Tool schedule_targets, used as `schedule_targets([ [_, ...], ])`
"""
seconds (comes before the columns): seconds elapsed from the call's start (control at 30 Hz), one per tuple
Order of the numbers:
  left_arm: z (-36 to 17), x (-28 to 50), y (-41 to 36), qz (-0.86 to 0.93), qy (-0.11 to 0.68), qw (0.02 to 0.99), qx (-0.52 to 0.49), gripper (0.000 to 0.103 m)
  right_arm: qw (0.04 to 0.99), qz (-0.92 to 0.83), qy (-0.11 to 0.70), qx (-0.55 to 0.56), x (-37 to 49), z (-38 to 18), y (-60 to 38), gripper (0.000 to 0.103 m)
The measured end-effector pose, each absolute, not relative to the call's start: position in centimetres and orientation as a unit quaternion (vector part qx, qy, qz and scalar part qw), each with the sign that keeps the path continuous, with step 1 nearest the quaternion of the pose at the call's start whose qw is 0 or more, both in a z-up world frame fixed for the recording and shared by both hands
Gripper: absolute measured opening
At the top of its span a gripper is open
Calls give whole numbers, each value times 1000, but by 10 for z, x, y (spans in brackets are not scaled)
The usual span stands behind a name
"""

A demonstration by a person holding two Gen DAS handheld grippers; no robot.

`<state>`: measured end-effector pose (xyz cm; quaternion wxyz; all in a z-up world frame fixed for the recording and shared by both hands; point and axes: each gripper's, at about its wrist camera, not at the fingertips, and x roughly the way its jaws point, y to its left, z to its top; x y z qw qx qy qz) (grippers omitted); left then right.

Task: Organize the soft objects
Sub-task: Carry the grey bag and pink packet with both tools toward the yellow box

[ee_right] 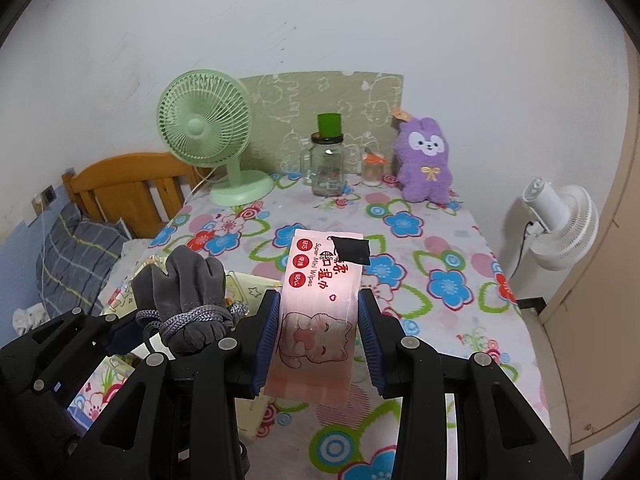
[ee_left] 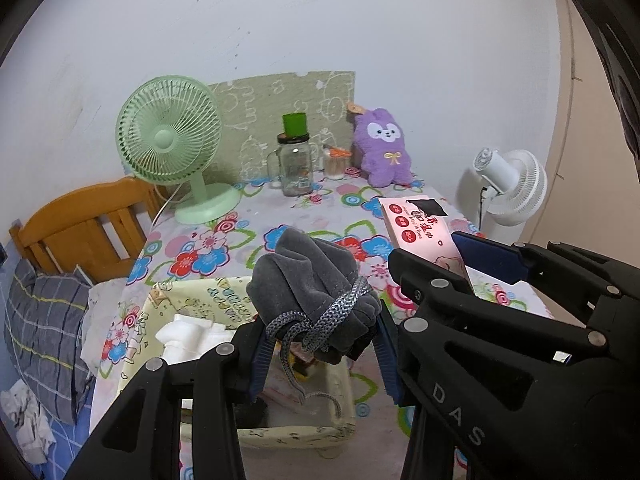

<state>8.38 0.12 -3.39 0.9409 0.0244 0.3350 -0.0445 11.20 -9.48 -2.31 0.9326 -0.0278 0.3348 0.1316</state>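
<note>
Both tongs are gripping. Left tongs (ee_left: pixel 320 344) pinch a grey glove bundle (ee_left: pixel 316 292) tied with grey cord (ee_left: pixel 340 304), held above a cream fabric bin (ee_left: pixel 200 300) at the table's near left edge; loose cord ends dangle into the bin, beside a white item (ee_left: pixel 188 336) already inside. Right tongs (ee_right: pixel 318 340) clamp a pink wipes pack (ee_right: pixel 320 300) by its long sides, raised over the table and pointing away toward the wall, just right of the glove bundle.

A flowered cloth (ee_right: pixel 440 280) covers the table. At its far end stand a green fan (ee_right: pixel 204 128), a glass jar (ee_right: pixel 328 168) with a green cup (ee_right: pixel 329 124) on its lid, a small jar (ee_right: pixel 374 168) and a purple plush (ee_right: pixel 424 160), backed by a green patterned board (ee_right: pixel 340 96) leaning on the white wall. A wooden headboard (ee_right: pixel 128 184) and plaid pillow (ee_right: pixel 76 252) lie to the left; a white fan (ee_right: pixel 560 224) stands right of the table.

The pack reads "Super Mini Wipes" with red Chinese characters and a cartoon cat; a black patch (ee_right: pixel 352 250) covers part of the label. "DAS" is moulded on the right tongs in the left view.
</note>
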Motion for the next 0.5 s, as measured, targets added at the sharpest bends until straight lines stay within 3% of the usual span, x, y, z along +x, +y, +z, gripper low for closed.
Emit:
schedule_targets([
  [0.5,-61,102,35,-27,369,929,19,47,914,174,366,-22,133,-44,-62,42],
])
